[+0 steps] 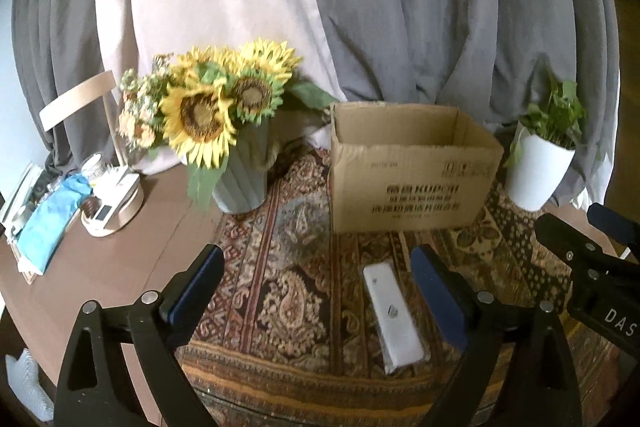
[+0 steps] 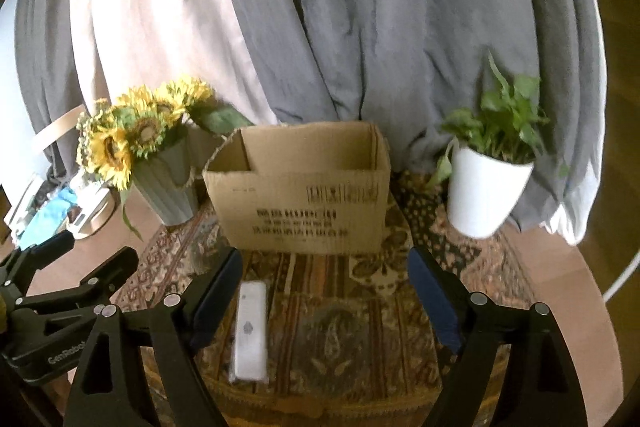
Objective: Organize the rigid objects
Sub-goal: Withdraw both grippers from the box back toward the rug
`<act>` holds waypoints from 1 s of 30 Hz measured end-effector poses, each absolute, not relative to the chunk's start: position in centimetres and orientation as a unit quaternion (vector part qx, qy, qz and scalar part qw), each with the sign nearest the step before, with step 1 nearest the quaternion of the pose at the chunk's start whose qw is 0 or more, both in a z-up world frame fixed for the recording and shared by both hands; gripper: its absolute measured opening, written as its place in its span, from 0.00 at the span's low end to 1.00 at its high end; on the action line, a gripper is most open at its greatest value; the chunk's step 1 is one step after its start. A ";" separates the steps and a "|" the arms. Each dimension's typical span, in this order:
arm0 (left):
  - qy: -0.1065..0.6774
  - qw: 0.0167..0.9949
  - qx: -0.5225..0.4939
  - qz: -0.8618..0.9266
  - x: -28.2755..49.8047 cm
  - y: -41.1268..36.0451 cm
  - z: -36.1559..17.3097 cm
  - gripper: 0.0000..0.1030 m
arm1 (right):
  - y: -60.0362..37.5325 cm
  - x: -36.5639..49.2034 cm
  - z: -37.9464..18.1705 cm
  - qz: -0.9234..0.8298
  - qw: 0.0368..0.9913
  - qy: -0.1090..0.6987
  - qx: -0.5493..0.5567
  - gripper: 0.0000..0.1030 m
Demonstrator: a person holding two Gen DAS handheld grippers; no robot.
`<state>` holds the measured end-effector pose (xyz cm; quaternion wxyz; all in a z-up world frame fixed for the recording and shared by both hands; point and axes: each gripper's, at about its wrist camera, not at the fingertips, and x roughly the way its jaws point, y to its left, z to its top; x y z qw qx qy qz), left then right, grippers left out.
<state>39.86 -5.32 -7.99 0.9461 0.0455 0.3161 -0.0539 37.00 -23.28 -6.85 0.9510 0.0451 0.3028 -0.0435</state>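
A flat white rectangular object in clear wrap (image 1: 393,319) lies on the patterned cloth (image 1: 304,307), in front of an open cardboard box (image 1: 412,171). My left gripper (image 1: 316,291) is open and empty, hovering above the cloth with the white object just inside its right finger. In the right wrist view the white object (image 2: 252,333) lies just inside the left finger of my right gripper (image 2: 324,291), which is open and empty. The box (image 2: 300,195) stands behind it. The right gripper shows at the right edge of the left wrist view (image 1: 600,267).
A grey vase of sunflowers (image 1: 224,131) stands left of the box. A white pot with a green plant (image 1: 540,163) stands to its right. A round tray with small items (image 1: 112,203) and a blue cloth (image 1: 52,223) lie at the table's left. Curtains hang behind.
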 end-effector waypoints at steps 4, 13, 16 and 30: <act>0.328 0.942 0.051 -0.055 38.9 -4.9 -9.4 0.93 | -22.5 35.6 -8.7 -0.044 0.947 0.316 0.048 0.83; 0.348 0.933 0.071 -0.060 37.2 -4.2 -12.4 0.93 | -21.5 33.5 -12.7 -0.046 0.932 0.354 0.064 0.83; 0.360 0.927 0.076 -0.066 37.1 -4.2 -13.3 0.93 | -21.3 33.2 -13.9 -0.048 0.927 0.367 0.068 0.83; 0.394 0.911 0.103 -0.073 37.2 -3.8 -17.4 0.93 | -20.6 32.7 -18.5 -0.045 0.908 0.409 0.076 0.83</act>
